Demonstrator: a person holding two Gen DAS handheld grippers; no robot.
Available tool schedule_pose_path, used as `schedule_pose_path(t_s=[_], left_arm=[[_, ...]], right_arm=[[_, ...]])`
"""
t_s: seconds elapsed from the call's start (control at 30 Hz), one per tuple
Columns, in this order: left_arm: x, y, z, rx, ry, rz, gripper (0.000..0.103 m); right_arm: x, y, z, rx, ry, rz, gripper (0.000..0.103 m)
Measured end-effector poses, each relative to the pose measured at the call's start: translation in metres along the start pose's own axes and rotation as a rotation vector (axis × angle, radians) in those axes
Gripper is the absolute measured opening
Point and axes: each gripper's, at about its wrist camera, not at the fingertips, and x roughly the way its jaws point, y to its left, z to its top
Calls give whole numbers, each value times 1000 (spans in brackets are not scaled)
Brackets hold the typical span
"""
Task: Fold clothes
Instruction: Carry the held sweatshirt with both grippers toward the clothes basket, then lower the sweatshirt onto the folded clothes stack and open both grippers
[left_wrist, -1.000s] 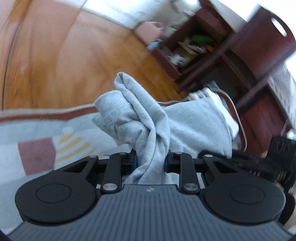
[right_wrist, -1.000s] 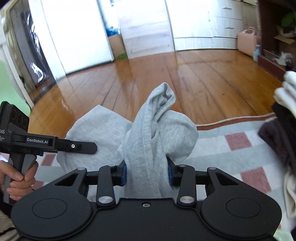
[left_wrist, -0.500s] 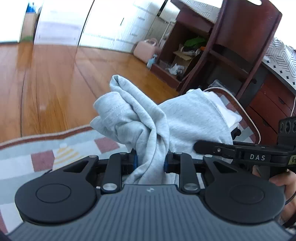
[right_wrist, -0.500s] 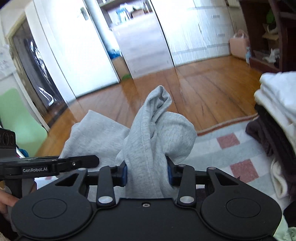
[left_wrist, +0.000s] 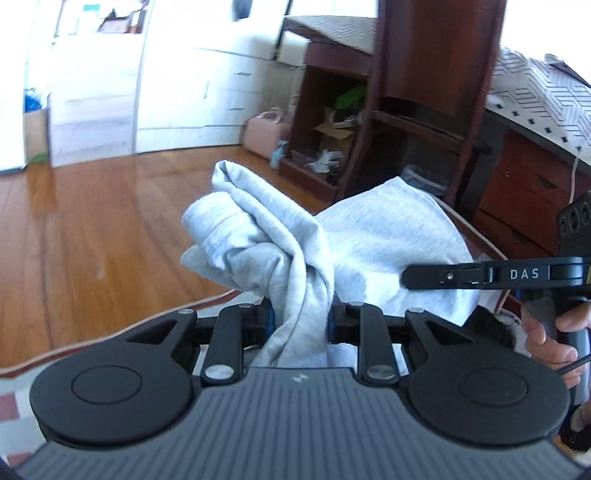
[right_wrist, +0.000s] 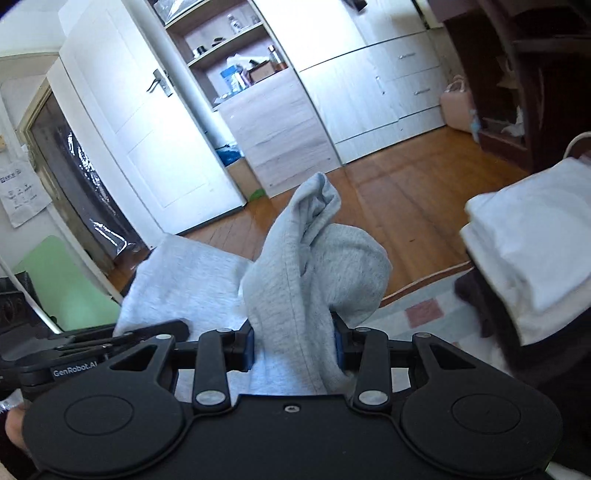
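The grey garment (left_wrist: 388, 236) is pinched bunched in both the left hand-held gripper (left_wrist: 300, 319) and the right hand-held gripper (right_wrist: 294, 341); it should be held taut and level before lowering.

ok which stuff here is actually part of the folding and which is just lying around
Part of the job:
- grey garment
- left tongs, clamped on it
- right tongs, clamped on it
- stack of folded clothes

Just lying about:
- pink bag
- wooden chair
- white door
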Motion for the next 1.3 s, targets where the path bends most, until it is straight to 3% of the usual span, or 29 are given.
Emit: schedule_pose_path(t_s=[0.2, 0.33, 0.5, 0.6, 0.7, 0.77, 0.83, 0.87, 0.9, 0.93, 1.0, 1.03, 1.07, 1.17, 1.3], left_arm=[[41, -57, 29, 85, -22, -30, 24], [79, -72, 47, -2, -61, -109, 24], [151, -93, 66, -27, -26, -134, 24], [189, -114, 81, 11, -39, -136, 24], [227, -129, 96, -20, -44, -178, 24], [257, -135, 97, -65, -11, -186, 26], [292, -136, 86, -98, 50, -153, 50], [309, -134, 73, -105, 87, -110, 54], [325, -131, 57, -98, 141, -68, 54], [340, -127, 41, -91, 196, -28, 53], [357, -120, 12, -67, 308, 26, 52], [355, -117, 2, -54, 326, 37, 51], [352, -116, -7, -36, 338, 45, 51], [331, -121, -8, 34, 267, 43, 52], [302, -137, 27, 101, 54, -1, 55]], right_arm=[[-48, -50, 36, -11, -40, 0, 43], [-68, -101, 66, 29, -63, 27, 43], [-71, -164, 101, 39, -64, -13, 43], [-65, -198, 132, 24, -47, -54, 42], [-62, -231, 168, -6, -31, -107, 42], [-59, -256, 192, -47, -11, -145, 44], [-48, -285, 202, -114, 9, -235, 59], [-39, -303, 200, -146, 10, -313, 66], [-29, -321, 197, -169, 11, -402, 75], [-22, -339, 190, -154, 16, -493, 76], [-17, -374, 174, -49, 45, -572, 75], [-18, -389, 166, 9, 55, -582, 75], [-26, -398, 157, 81, 55, -528, 75], [-50, -411, 141, 254, 56, -397, 75], [-57, -413, 151, 363, 78, -333, 75]])
